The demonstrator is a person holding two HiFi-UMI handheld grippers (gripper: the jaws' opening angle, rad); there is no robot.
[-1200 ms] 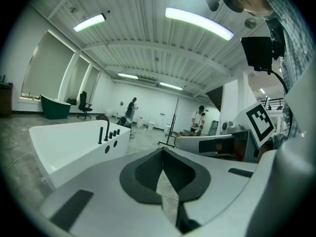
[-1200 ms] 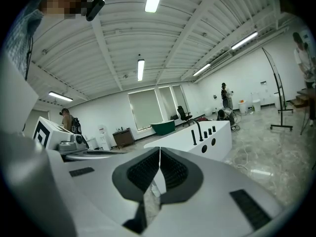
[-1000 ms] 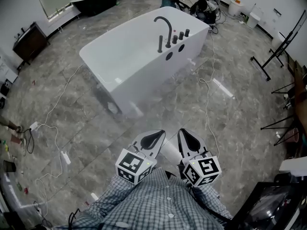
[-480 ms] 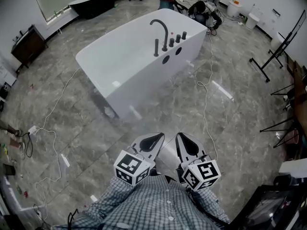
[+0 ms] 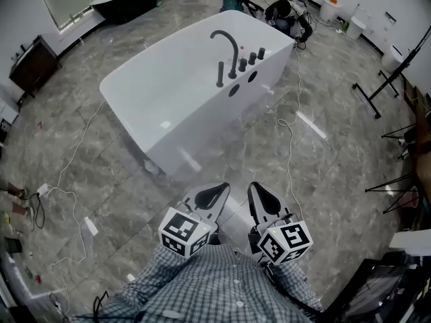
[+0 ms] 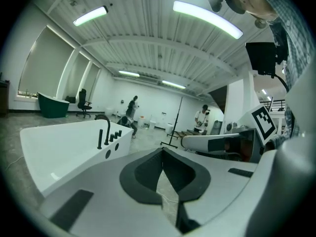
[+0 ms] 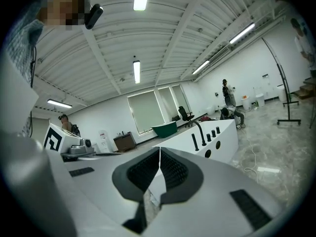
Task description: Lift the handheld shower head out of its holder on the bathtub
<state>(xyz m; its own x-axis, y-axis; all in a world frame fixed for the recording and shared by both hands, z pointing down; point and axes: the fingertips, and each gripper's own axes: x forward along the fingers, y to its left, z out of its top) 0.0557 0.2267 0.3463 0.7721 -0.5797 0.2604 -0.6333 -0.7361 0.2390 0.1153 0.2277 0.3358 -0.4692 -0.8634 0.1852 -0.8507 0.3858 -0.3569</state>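
Note:
The white bathtub [image 5: 168, 93] stands on the grey stone floor ahead of me. On its right-hand rim are a black arched faucet [image 5: 226, 46], a black upright handheld shower head [image 5: 219, 74] in its holder, and three black knobs [image 5: 251, 58]. Both grippers are held close to my body, far short of the tub. My left gripper [image 5: 219, 192] is shut with nothing in it, and so is my right gripper [image 5: 259, 192]. The left gripper view has the shower head [image 6: 100, 138] at left beyond the left gripper [image 6: 162, 149]. The right gripper view shows the shower head [image 7: 194, 141] beyond the right gripper [image 7: 159, 149].
White cables [image 5: 291, 147] trail over the floor on both sides of the tub. Black stands [image 5: 384, 79] are at the right, bags and a crouching person [image 5: 286, 11] behind the tub, a dark tub [image 5: 128, 2] at the back, a cabinet [image 5: 30, 62] at left.
I have walked toward the bathtub, which sits lower and larger in the head view. Both grippers came along, still shut and side by side.

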